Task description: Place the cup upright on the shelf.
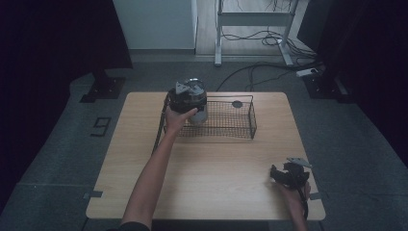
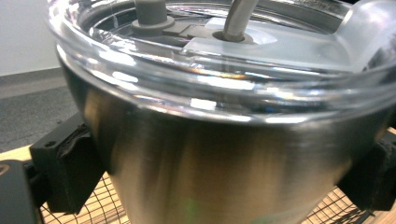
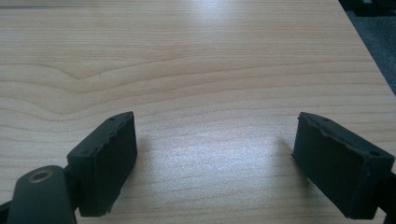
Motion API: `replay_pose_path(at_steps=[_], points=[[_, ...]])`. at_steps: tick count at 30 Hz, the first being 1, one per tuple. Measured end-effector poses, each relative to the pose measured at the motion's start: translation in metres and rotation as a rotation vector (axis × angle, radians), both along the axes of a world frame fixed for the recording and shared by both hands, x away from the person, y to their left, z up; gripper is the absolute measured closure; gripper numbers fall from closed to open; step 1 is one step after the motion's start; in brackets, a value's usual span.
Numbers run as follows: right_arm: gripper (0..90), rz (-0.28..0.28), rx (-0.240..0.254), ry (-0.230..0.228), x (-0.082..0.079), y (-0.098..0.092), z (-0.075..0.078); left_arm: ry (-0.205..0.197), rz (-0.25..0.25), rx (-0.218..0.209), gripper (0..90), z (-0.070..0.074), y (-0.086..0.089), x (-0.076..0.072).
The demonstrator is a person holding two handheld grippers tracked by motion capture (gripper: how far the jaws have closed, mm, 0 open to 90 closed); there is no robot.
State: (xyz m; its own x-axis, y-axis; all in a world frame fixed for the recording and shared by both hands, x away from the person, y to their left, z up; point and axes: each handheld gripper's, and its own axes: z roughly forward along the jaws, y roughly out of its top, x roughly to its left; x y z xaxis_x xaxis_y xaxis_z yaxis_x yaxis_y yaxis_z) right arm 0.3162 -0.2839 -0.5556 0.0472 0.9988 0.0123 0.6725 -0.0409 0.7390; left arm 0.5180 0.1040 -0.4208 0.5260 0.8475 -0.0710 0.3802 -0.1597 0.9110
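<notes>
A person's left gripper holds a steel tumbler over the left end of a wire basket; the right gripper rests near the surface's front right corner.

The left fingers pinch the tumbler's steel wall just below its clear lid. The right fingers are spread, with nothing between them. To do this well, keep the tumbler upright and the grip firm, since the smooth, tapered wall could slip. The left gripper view reveals a straw through the lid; the high view shows the basket's far end and a dark round object there.
</notes>
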Motion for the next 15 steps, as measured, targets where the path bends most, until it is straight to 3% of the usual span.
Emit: replay_pose_path(at_steps=[15], points=[[13.5, -0.001, 0.0, 0.0, 0.0, 0.0, 0.0, 0.048, 0.029, 0.006, 4.1, -0.024, -0.005, 0.008]])
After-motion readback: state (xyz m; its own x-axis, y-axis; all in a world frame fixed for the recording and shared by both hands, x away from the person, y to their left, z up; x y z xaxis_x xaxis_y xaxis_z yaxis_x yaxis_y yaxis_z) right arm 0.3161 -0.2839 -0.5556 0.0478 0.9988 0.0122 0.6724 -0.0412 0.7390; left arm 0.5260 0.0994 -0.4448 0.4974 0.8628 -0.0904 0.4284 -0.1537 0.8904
